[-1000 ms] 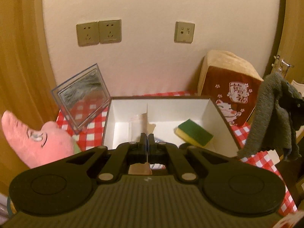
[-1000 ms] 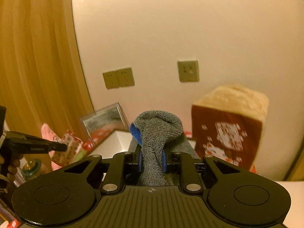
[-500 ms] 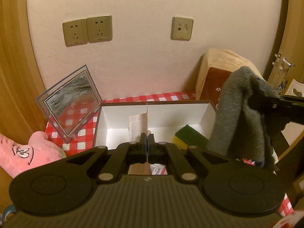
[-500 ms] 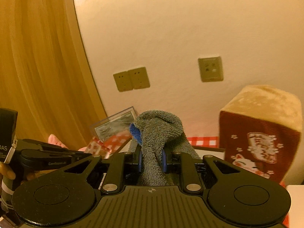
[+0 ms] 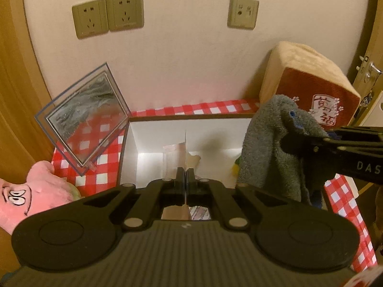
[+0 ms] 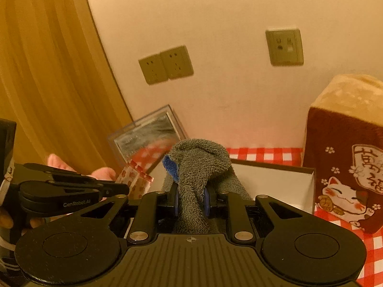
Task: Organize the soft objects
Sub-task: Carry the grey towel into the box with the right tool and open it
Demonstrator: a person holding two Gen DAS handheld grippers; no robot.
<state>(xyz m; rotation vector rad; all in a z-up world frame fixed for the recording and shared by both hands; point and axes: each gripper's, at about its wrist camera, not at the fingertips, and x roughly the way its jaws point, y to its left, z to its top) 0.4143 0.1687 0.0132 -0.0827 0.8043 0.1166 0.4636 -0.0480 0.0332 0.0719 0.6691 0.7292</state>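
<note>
My right gripper is shut on a grey towel with a blue tag. In the left wrist view the towel hangs from that gripper over the right half of the white divided box. My left gripper is shut on a thin clear packet with red print, seen edge-on above the box's divider. Only a sliver of a green and yellow sponge in the box shows from behind the towel.
A pink plush lies left of the box on the red checked cloth. A clear acrylic frame leans behind it. A brown cat cushion stands at the right against the wall. A door handle is far right.
The right gripper has carried the grey towel leftward and lower, from beside the box to over its right half, hiding the sponge. The left gripper has moved closer to the box.
</note>
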